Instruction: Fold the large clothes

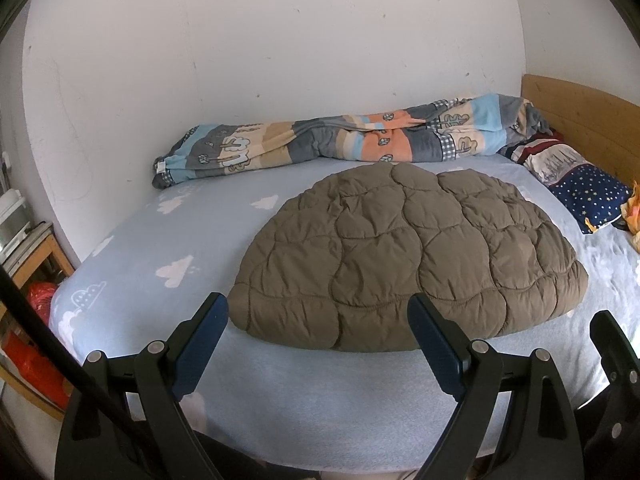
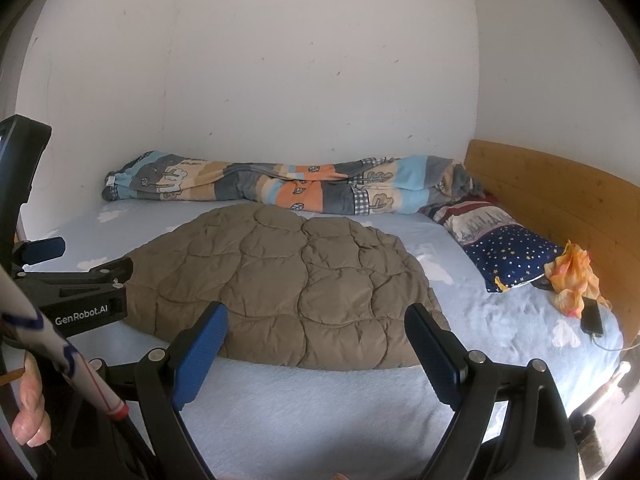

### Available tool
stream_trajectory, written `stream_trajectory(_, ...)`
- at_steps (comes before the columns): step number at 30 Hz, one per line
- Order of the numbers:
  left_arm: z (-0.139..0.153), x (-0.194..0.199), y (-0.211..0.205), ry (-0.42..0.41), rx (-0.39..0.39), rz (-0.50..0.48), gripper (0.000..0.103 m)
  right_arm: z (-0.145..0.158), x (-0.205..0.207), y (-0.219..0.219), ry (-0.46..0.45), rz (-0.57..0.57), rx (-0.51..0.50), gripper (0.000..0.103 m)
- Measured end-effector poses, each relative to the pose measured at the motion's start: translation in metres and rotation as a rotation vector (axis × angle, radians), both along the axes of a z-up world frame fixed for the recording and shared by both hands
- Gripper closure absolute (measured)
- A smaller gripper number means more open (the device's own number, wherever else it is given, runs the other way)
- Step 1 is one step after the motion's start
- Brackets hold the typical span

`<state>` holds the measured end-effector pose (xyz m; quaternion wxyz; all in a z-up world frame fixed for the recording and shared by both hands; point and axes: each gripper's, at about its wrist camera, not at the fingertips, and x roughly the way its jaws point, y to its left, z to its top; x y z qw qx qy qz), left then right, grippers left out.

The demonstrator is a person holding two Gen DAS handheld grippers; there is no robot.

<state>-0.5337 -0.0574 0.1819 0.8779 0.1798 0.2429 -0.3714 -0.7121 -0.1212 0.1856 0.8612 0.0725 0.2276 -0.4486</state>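
A brown quilted puffer garment [image 1: 404, 256] lies folded into a rounded bundle on the light blue bed sheet [image 1: 160, 240]; it also shows in the right wrist view [image 2: 288, 284]. My left gripper [image 1: 318, 316] is open and empty, held just before the garment's near edge. My right gripper [image 2: 316, 328] is open and empty, also at the near edge, to the right of the left one. The left gripper's body [image 2: 80, 292] shows at the left of the right wrist view.
A rolled striped blanket [image 1: 340, 136] lies along the far wall. A starry blue pillow [image 2: 508, 256], an orange cloth [image 2: 572, 280] and a black phone [image 2: 592, 316] lie by the wooden headboard [image 2: 560, 196]. A wooden shelf [image 1: 36, 256] stands left of the bed.
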Motion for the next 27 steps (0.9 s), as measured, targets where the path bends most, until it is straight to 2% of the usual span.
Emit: stream_trajectory(27,0.0005,0.0021,0.0027,0.002,-0.011,0.008,0.013,0.0002,0.0009,0.0025,-0.001,0.000,0.004,0.010)
